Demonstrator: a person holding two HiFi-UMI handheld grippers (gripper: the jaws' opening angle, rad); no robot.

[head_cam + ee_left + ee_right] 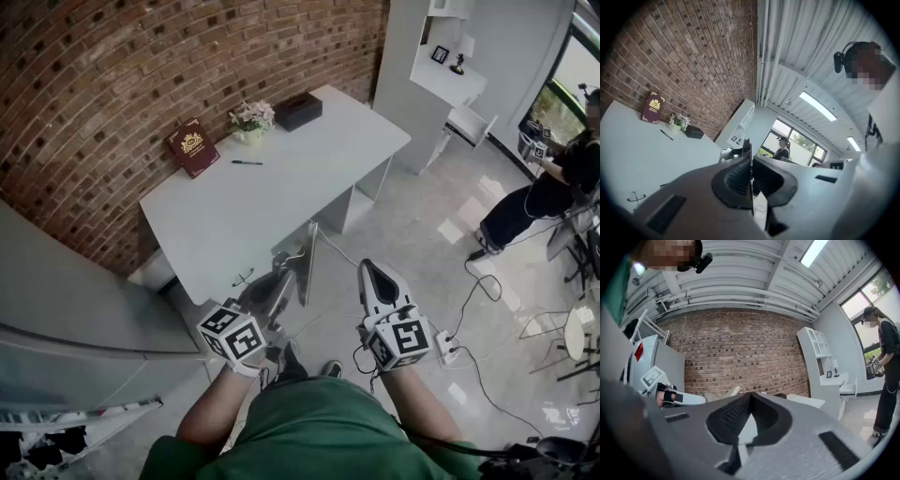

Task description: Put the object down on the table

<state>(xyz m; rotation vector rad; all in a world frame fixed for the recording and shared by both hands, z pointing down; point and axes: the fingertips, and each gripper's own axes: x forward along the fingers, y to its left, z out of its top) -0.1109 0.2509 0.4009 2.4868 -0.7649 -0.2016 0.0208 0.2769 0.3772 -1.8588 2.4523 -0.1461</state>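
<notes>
We see a small pale pot (248, 135) holding pinkish-white flowers (251, 114) on the white table (281, 202), upper centre of the head view. The left gripper (284, 275) is clamped on a thin grey flat sheet (308, 262), seen edge-on at frame centre, just below the table's near edge. The right gripper (368, 269) has its jaws together, empty.

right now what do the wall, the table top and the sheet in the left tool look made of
Wall: reddish-brown brick, matt, pale mortar lines showing.
Table top: smooth white board, probably laminate, faint sheen, no grain.
Sheet in the shut left tool: thin, stiff, grey, perhaps metal or plastic; cannot tell.
</notes>
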